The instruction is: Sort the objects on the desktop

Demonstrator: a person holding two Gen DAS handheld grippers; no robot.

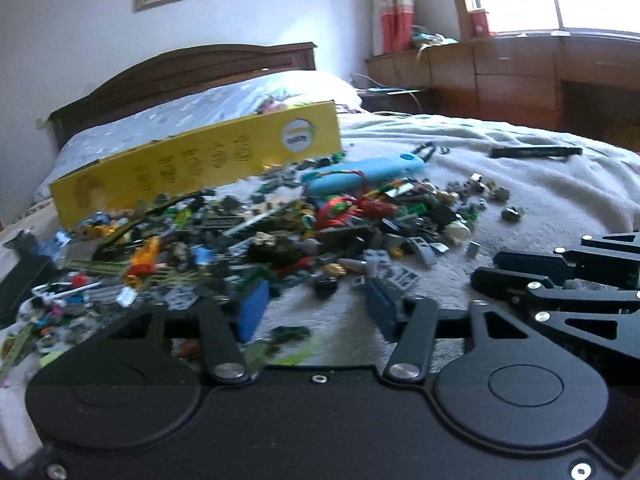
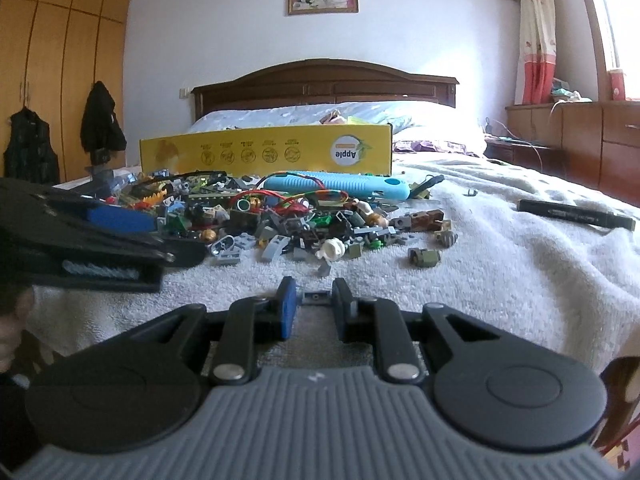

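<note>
A heap of small toy bricks [image 1: 280, 232] lies on a white blanket [image 1: 520, 208] on the bed; it also shows in the right wrist view [image 2: 288, 220]. A light-blue case [image 1: 360, 172] lies at the heap's far side, also in the right wrist view [image 2: 340, 186]. A black marker [image 1: 536, 151] lies apart to the right, also in the right wrist view [image 2: 576, 214]. My left gripper [image 1: 316, 308] is open and empty, low at the heap's near edge. My right gripper [image 2: 314, 308] is shut on a small grey brick [image 2: 314, 297], just above the blanket in front of the heap.
A yellow cardboard box [image 1: 192, 164] stands behind the heap, also in the right wrist view [image 2: 272, 152]. Pillows and a wooden headboard [image 2: 324, 80] lie beyond. A wooden cabinet [image 2: 592, 140] runs along the right. The left gripper [image 2: 80, 240] reaches in from the left of the right wrist view.
</note>
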